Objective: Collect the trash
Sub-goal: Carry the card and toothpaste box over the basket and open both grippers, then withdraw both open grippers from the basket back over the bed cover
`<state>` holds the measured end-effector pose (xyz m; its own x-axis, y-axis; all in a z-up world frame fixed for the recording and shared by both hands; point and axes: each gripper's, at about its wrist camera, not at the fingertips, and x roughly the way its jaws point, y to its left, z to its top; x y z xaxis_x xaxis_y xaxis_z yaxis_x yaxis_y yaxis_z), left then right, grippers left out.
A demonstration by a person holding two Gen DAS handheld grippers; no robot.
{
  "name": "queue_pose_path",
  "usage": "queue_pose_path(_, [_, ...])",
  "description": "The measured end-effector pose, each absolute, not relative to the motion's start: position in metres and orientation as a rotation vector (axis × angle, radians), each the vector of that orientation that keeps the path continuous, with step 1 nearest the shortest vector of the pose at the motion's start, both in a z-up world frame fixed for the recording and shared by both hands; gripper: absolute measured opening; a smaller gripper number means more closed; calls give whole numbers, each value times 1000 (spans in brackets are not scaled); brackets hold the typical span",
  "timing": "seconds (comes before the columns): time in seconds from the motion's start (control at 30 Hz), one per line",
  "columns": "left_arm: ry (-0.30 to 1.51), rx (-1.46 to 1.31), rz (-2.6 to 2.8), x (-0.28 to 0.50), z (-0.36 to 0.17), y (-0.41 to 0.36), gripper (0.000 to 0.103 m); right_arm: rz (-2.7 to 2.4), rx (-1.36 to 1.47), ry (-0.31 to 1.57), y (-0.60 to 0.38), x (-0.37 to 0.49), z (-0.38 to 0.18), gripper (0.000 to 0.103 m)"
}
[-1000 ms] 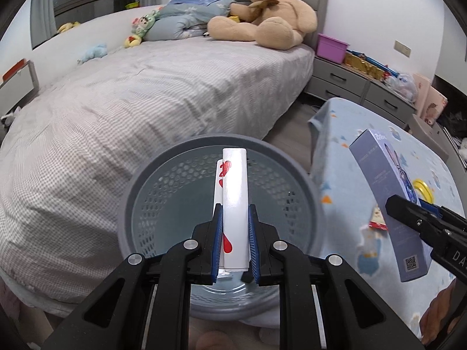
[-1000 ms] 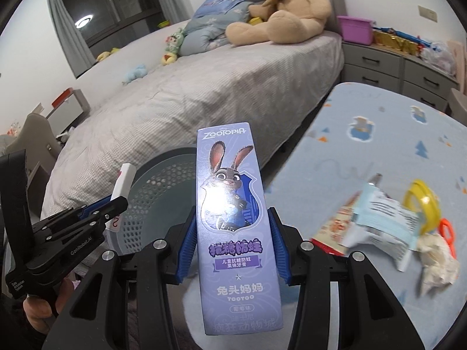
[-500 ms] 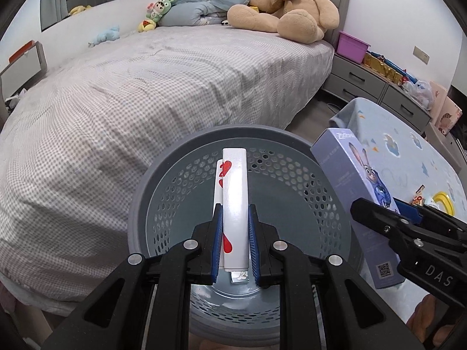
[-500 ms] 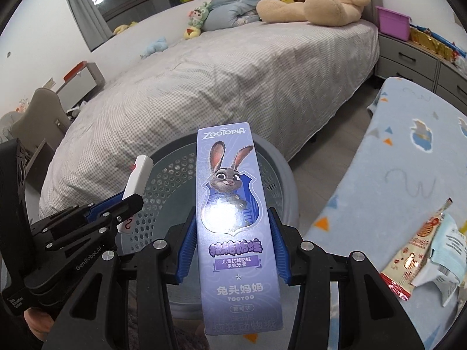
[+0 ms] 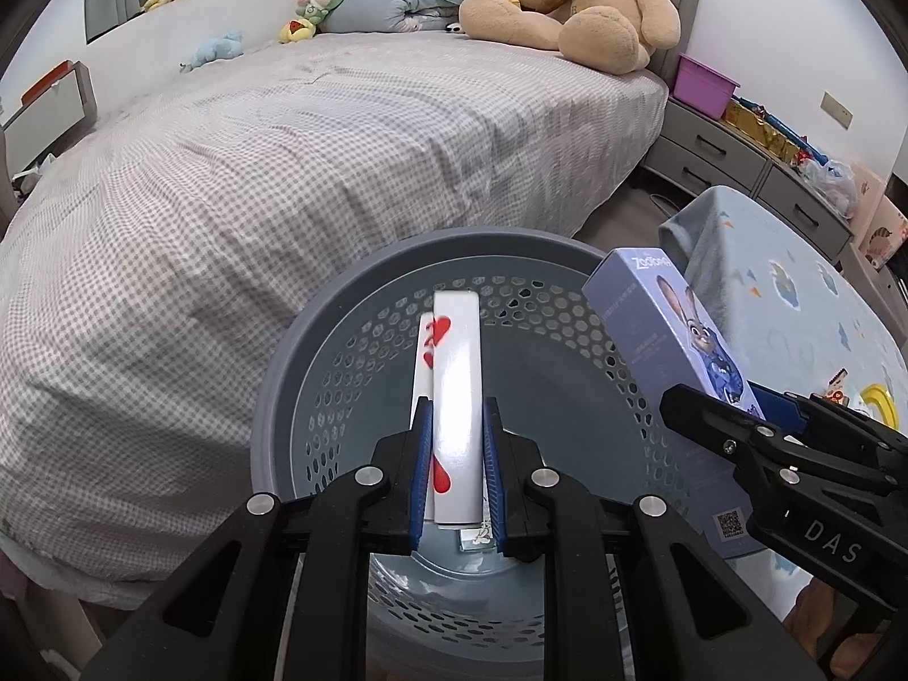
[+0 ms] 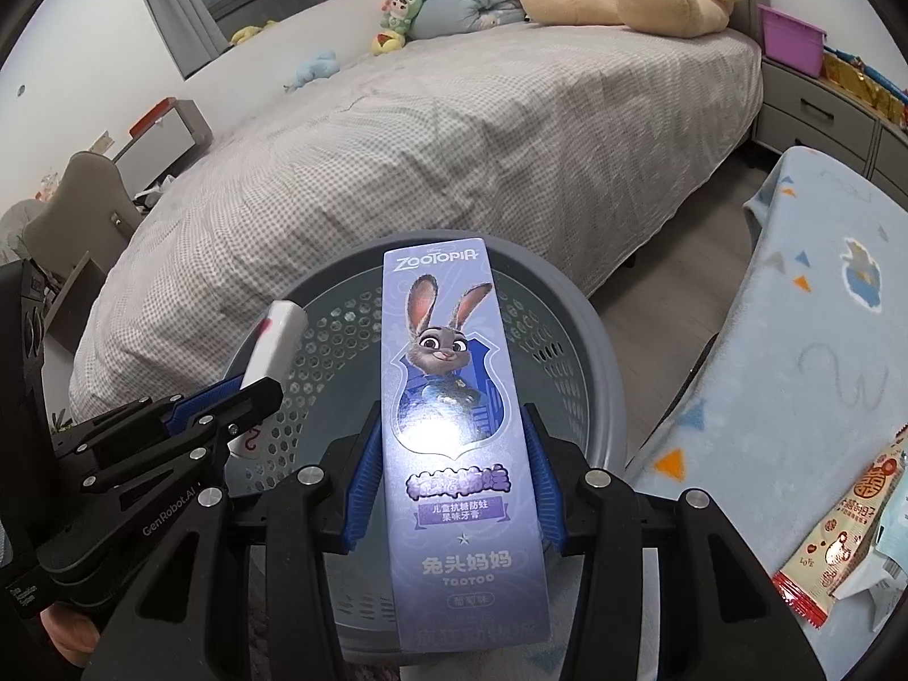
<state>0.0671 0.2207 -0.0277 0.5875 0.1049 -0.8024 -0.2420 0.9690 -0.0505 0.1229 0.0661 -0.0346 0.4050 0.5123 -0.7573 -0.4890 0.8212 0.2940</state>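
Left fingers: the left gripper (image 5: pixel 457 457) pinches a slim white box with red hearts (image 5: pixel 454 397) by its narrow sides, blue pads flat against it, so that the long axis runs forward and the free end projects over the bin.
Right fingers: the right gripper (image 6: pixel 448 488) pinches the purple Zootopia toothpaste box (image 6: pixel 454 425) across its width, gripped near the lower half; the printed face turns up to the camera and the top end reaches over the bin's far rim.
Position of held items: both boxes hang tilted downward above the mouth of the grey perforated waste bin (image 5: pixel 318 363), side by side and apart; this placing suggests each is lined up to fall inside on release.
Bin: stands on the floor between the bed's side edge and the near edge of the desk; a small scrap (image 5: pixel 474 539) already lies on its bottom.
Step in hand: judged to be the drop; neither box is yet released.
Remaining trash: on the desk (image 6: pixel 794 340), covered by a light blue patterned cloth, a red-and-cream snack wrapper (image 6: pixel 840 539) lies at the right edge, touching a pale blue packet (image 6: pixel 891 533).
Surroundings: bed (image 5: pixel 284 170) with checked sheet; teddy bear (image 5: pixel 584 5) at its head end.
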Motion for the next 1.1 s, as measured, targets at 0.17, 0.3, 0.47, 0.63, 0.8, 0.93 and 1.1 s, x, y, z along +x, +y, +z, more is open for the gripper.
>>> queue_pose_path(0.17, [917,-162,217,66,-26,223,40,632,36,955,65,123,-32,56])
queue_pose_path(0.3, [913,-167,231,64,-24,224,43,625,32,939,64,122,-29,59])
queue_pose_path(0.47, [900,-163,244,62,-22,224,47,620,19,932,64,119,-27,59])
queue_pose_path(0.63, [893,-161,248,61,-20,224,48,618,17,932,64,118,-27,59])
queue_pose_path(0.8, [885,-158,248,59,-19,223,49,612,12,928,63,115,-26,59])
queue_pose_path(0.93, [879,-152,252,58,-17,221,49,605,16,927,61,114,-25,59])
queue_pose_path(1.1, [866,-146,258,55,-14,220,52,597,19,922,58,111,-22,59])
